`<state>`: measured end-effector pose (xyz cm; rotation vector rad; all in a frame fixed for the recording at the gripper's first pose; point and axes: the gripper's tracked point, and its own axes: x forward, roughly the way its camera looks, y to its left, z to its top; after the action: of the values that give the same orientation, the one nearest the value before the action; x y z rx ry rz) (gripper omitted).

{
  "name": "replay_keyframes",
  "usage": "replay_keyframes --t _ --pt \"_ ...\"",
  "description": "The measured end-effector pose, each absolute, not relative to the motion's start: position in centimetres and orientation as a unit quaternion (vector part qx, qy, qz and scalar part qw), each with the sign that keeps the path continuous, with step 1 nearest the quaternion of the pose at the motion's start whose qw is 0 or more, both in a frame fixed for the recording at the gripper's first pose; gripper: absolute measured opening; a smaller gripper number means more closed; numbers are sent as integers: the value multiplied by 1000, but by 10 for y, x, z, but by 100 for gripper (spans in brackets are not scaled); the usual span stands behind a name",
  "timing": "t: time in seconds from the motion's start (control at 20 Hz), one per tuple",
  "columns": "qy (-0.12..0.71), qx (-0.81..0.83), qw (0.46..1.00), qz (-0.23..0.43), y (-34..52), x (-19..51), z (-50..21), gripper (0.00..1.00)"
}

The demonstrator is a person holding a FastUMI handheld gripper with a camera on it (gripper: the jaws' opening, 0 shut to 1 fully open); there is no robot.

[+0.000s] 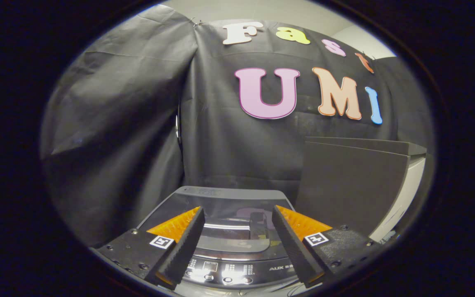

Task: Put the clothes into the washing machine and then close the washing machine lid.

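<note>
Washing machine (237,239) just below and ahead of gripper (237,231), lid (221,206) apparently down. Fingers wide apart, holding nothing. Risk: bumping control panel (225,270) if lowered carelessly. Clothes unseen.

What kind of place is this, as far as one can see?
Probably a recording booth arranged as a laundry corner: a washer with its lid closed stands below the open, empty claw, black cloth hangs behind, and a dark panel stands beside it.
</note>
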<state>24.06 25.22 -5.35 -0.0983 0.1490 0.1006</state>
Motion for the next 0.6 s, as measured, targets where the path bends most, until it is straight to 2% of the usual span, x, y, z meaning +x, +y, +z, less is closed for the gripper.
replay_keyframes --t 0.6 --pt "53 -31 998 5 183 169 33 99"
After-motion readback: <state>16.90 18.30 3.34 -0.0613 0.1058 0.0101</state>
